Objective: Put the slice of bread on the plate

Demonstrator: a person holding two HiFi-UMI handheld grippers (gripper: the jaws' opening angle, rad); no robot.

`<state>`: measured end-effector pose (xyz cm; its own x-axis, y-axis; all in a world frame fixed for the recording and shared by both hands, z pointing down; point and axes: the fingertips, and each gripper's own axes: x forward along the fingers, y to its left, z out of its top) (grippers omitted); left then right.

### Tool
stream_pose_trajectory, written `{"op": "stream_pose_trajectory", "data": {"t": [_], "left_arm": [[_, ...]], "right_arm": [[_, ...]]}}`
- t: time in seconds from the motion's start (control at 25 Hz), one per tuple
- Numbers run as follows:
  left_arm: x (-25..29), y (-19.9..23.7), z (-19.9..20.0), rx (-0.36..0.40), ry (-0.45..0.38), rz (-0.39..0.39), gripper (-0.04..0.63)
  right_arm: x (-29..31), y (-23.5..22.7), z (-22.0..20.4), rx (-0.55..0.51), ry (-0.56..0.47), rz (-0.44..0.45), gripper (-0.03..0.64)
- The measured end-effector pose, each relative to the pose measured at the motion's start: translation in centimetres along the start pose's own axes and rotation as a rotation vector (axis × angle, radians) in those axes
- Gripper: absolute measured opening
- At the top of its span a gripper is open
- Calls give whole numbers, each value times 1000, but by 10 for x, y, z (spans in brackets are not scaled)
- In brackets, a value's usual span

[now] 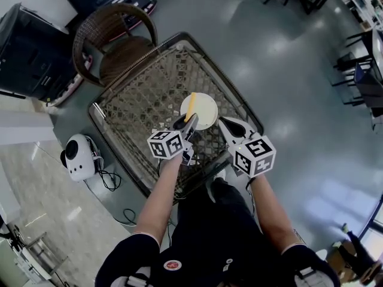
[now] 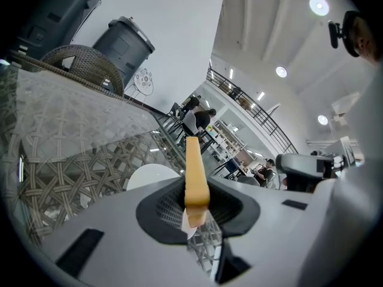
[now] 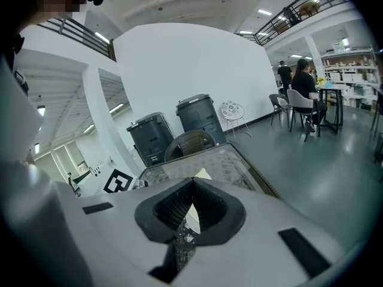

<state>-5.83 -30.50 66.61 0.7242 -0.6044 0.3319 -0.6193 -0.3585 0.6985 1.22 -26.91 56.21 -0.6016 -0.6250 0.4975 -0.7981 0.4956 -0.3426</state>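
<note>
A slice of bread (image 1: 190, 107), yellow and seen edge-on, stands upright between the jaws of my left gripper (image 1: 190, 122), which is shut on its lower end. It hangs over the left part of a white plate (image 1: 203, 109) on the glass-topped wicker table (image 1: 134, 109). In the left gripper view the bread (image 2: 196, 175) rises from my left gripper (image 2: 196, 191), with the plate (image 2: 152, 176) below and to the left. My right gripper (image 1: 223, 124) hovers just right of the plate. Its fingertips (image 3: 192, 183) meet and hold nothing.
A wicker chair (image 1: 114, 40) stands at the table's far left corner. Dark bins (image 3: 200, 117) sit behind it by the wall. A white device with cables (image 1: 78, 156) lies on the floor to the left. People sit at tables (image 3: 308, 91) in the distance.
</note>
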Motion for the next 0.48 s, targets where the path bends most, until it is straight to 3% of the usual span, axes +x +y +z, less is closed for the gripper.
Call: {"op": "stream_pose_trajectory", "data": {"t": [0.16, 0.48], "left_arm": [[1, 11, -2, -22, 4, 17, 89], [1, 29, -7, 12, 62, 97, 92]], "right_arm": [[4, 0, 1, -1, 5, 2, 6], [9, 2, 0, 3, 9, 16, 6]]}}
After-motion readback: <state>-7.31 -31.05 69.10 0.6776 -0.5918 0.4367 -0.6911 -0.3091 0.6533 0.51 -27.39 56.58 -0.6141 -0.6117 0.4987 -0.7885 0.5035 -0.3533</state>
